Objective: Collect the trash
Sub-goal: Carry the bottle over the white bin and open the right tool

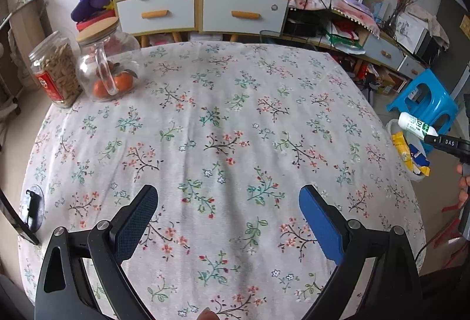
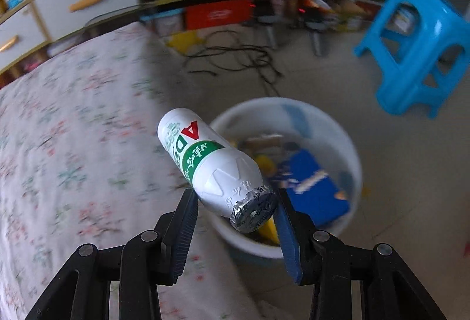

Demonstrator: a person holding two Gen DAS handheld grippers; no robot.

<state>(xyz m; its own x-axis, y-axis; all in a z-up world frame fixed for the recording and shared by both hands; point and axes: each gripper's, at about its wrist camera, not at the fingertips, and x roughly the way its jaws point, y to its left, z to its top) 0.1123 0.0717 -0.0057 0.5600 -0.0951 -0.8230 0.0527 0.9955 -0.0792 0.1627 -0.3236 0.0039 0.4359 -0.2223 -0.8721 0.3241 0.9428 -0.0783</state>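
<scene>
right gripper [image 2: 235, 202] pinches the white bottle [image 2: 205, 161] by its foil-capped neck, over the white bin [image 2: 349, 149] beside the table, ready to drop; left gripper [image 1: 229, 220] spread, empty above the tablecloth [image 1: 220, 102]

Each gripper was black, with angular linkage arms joined by round silver pivot pins. The left gripper [image 1: 228, 198] carried blue textured pads [image 1: 318, 224] on its fingers. The right gripper [image 2: 235, 212] matched it, and bore white "DAS" lettering in the left wrist view.
</scene>
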